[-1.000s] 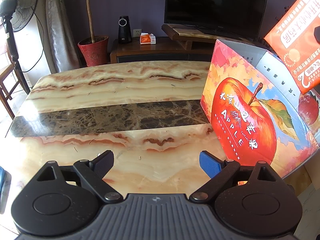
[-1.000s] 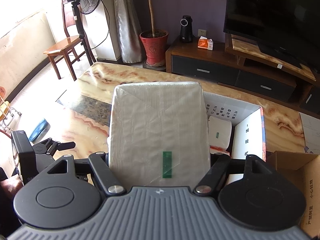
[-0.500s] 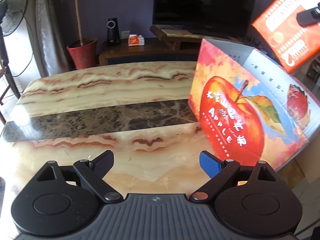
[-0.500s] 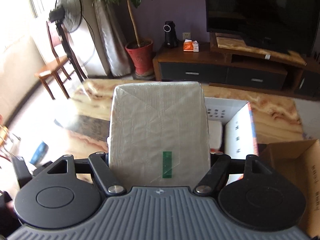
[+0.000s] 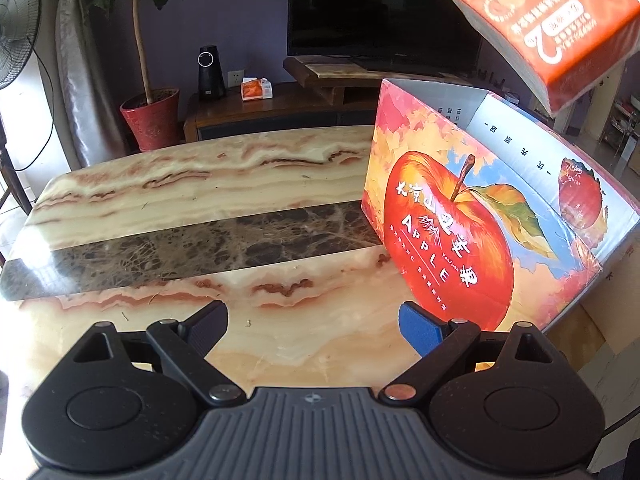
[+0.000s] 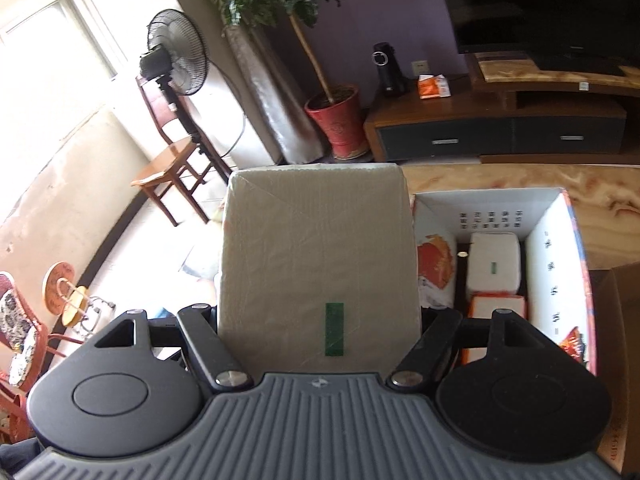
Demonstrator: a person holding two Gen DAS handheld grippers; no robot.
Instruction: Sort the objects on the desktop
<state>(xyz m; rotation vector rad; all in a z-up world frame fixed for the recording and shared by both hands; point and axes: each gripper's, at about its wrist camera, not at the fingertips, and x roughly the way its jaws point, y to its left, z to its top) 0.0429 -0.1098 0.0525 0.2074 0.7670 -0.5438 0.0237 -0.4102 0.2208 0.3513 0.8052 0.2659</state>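
We carry the tissue pack [image 6: 318,264] in the right gripper [image 6: 320,320], jaws clamped on its two sides, and it hangs in the air above and beside the open apple carton [image 5: 452,236], which stands on the marble table [image 5: 180,208]. To do this step well, we judge that we should bring the pack over the carton's free space, level it so its long side runs with the carton walls, lower it in beside the packs already inside [image 6: 494,266], and only then let go. The left gripper [image 5: 312,326] hovers over the table with its jaws apart and nothing between them.

The pack is a soft rectangular block in clear film: pale off-white on the side facing us, with a small green tab, and orange with printed lettering on its other face [image 5: 552,28].
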